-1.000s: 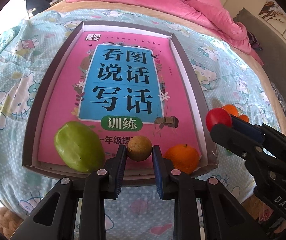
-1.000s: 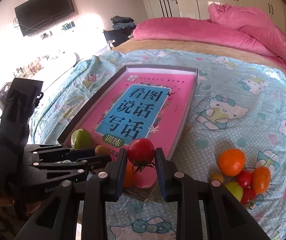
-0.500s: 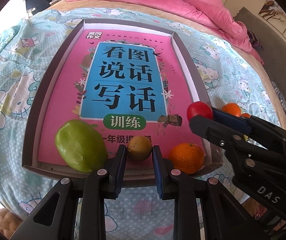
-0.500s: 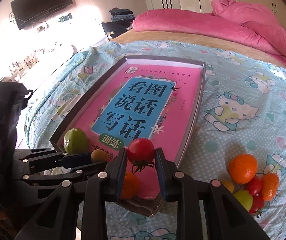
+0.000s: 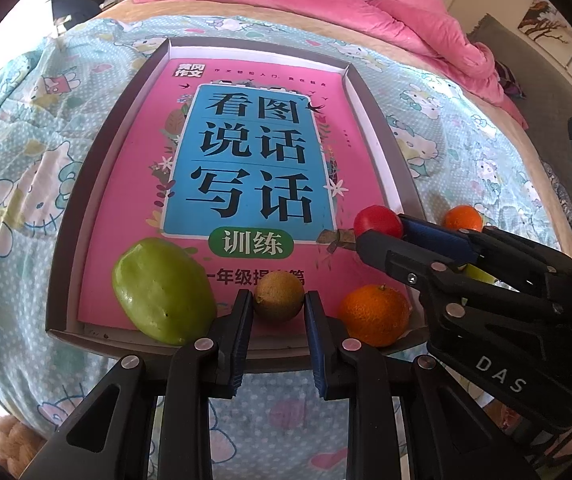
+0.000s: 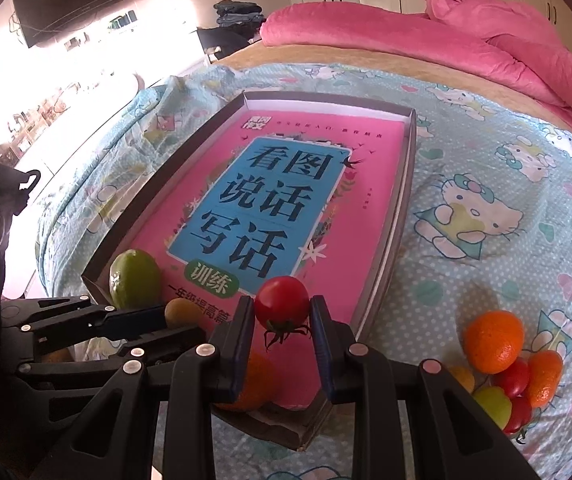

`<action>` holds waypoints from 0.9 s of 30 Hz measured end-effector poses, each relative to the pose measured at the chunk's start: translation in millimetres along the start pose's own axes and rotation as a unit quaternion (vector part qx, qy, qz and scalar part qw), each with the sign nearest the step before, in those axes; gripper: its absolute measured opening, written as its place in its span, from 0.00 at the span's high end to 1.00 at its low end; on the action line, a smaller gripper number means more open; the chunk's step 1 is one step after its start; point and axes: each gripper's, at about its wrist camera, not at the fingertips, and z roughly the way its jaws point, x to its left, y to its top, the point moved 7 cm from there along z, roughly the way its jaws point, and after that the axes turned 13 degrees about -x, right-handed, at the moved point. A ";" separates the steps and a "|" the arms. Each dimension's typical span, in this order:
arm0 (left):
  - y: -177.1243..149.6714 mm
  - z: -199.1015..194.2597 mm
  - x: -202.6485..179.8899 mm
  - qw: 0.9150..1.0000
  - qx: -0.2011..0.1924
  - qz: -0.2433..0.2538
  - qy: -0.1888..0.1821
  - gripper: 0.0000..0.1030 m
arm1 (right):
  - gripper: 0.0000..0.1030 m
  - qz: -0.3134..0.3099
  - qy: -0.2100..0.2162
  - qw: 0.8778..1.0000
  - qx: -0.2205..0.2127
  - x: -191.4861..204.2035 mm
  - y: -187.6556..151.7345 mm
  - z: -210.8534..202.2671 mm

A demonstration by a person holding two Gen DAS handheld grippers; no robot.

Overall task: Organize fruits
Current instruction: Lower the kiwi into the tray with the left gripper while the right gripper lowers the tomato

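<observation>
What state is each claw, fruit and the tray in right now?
Left claw: shut on the brown fruit, low over the tray's near edge.
Right claw: shut on the red tomato, held above the tray.
Green fruit: resting in the tray.
Orange: resting in the tray.
Tray: open, lying on the bedsheet.
Fruit pile: loose on the bedsheet.

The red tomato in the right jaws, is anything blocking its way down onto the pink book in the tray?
Nothing visible blocks it. The red tomato hangs over the pink book, past the tray wall. The orange sits nearer the tray's front.
</observation>
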 end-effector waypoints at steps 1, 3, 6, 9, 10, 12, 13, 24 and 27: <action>0.0 0.0 0.1 1.000 0.000 0.000 0.000 0.74 | 0.72 0.002 -0.001 1.000 0.002 -0.4 -0.7 1.1; 0.0 -0.4 0.7 1.000 0.000 -0.001 0.000 0.74 | 0.72 0.006 0.001 1.000 0.005 -0.7 -2.1 2.2; 0.1 -0.5 0.0 1.000 0.001 -0.001 0.001 0.74 | 0.72 0.006 0.000 1.000 0.007 -0.5 -3.5 2.7; 0.0 -0.7 0.0 1.000 0.001 0.000 0.002 0.74 | 0.72 0.006 -0.002 1.000 0.007 -0.7 -4.0 2.6; 0.1 -0.8 -0.1 1.000 0.001 0.000 0.002 0.74 | 0.72 0.007 -0.002 1.000 0.007 -0.9 -3.9 2.9; 0.1 -1.1 0.0 1.000 0.001 0.000 0.002 0.74 | 0.72 0.007 -0.002 1.000 0.007 -1.1 -3.7 3.2; -0.1 -1.1 0.0 1.000 0.001 -0.001 0.002 0.74 | 0.72 0.006 -0.004 1.000 0.009 -1.1 -4.1 3.7; 0.0 -0.5 0.5 1.000 0.001 0.000 0.003 0.74 | 0.72 0.016 -0.009 1.000 0.011 -6.0 -8.4 3.4; -0.1 -0.8 1.2 1.000 0.001 0.001 0.003 0.74 | 0.72 0.014 -0.009 1.000 0.010 -5.5 -8.9 2.0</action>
